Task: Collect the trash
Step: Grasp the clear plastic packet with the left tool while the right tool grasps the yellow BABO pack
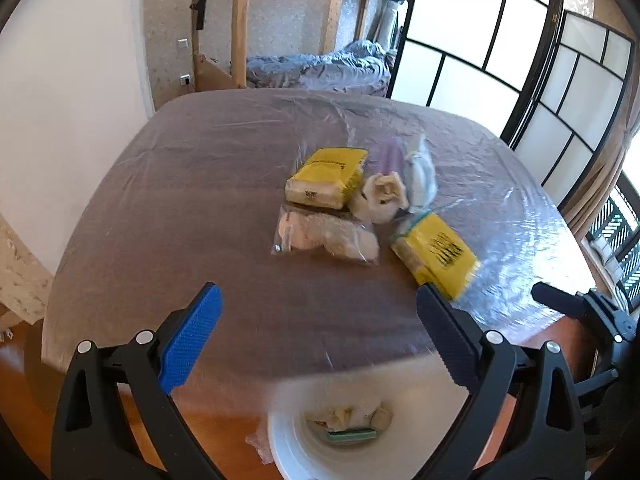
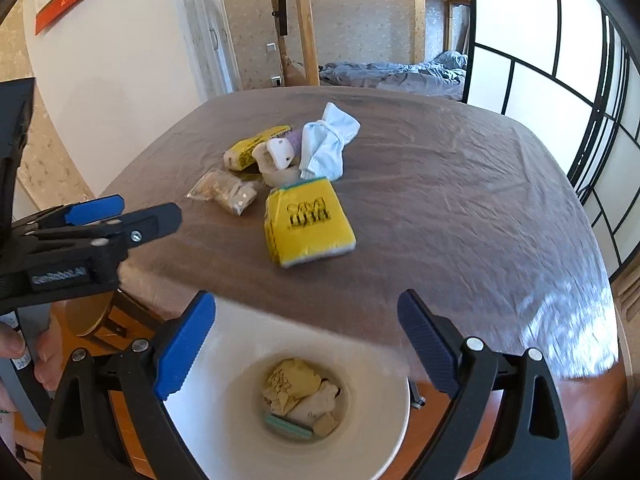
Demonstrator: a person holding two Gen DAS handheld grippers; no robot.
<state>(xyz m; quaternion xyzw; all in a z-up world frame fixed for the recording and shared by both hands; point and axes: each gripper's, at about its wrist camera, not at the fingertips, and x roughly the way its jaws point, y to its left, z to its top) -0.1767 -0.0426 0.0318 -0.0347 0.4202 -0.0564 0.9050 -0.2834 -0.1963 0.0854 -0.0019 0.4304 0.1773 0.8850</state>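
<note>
Nearest of all, the left gripper [image 1: 320, 328] with its blue and dark ribbed pads stands spread wide with nothing between the fingers, and the right gripper [image 2: 306, 338] stands just as wide apart and equally empty. Both hang over the round white plastic trash bin [image 2: 372, 420], which sits on the wooden floor hard against the near edge of the table. Inside the bin lie crumpled tan and yellow paper scraps [image 2: 298, 394] and a small green flat piece [image 2: 288, 426] at the bottom.

Beyond the bin rises the rounded table under a grey cloth and clear plastic sheet [image 2: 460, 200]. Closest to the bin on that table is a yellow tissue pack with black lettering [image 2: 308, 226], lying tilted. Just past it, further from the bin, sits a clear plastic bag stuffed with pale crumpled material [image 2: 226, 194], and next to that a cream-white cup-like lump [image 2: 276, 160] touching a second yellow tissue pack [image 2: 256, 146]. A pale blue-white folded sock or cloth [image 2: 326, 140] lies behind the near yellow pack, with a lilac object [image 2: 297, 138] half hidden beside it.

From the right wrist view the left gripper shows at the left edge, a person's fingers [image 2: 24, 354] below it. Farthest from the bin stand a wooden bunk bed with rumpled grey-blue bedding [image 2: 392, 72] and black-framed sliding screens [image 2: 560, 80]
</note>
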